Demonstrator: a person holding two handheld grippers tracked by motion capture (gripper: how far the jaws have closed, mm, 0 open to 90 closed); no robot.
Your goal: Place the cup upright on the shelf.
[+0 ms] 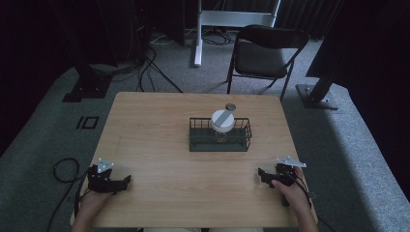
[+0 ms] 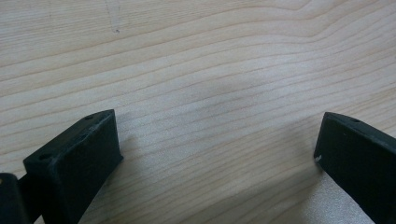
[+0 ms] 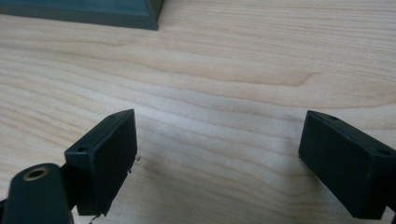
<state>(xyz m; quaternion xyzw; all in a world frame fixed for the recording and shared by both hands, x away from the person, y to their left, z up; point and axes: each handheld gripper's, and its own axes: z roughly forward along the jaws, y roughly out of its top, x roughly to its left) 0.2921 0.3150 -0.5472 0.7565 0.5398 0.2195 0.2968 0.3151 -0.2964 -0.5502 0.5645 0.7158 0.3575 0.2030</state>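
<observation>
Two tools wait at the near edge of the worktop (image 1: 159, 125): the left hand-held gripper (image 1: 126, 180) and, far right, the right hand-held gripper (image 1: 261, 174), both spread wide and empty, apparently poised to start; between and beyond them, a white jar (image 1: 223, 122) stands in a dark wire basket (image 1: 220, 144).

the wire basket (image 1: 220, 135) hides the lower part of the white jar (image 1: 223, 122), its contents too small to tell (the right gripper view's top edge crops the basket base).
</observation>
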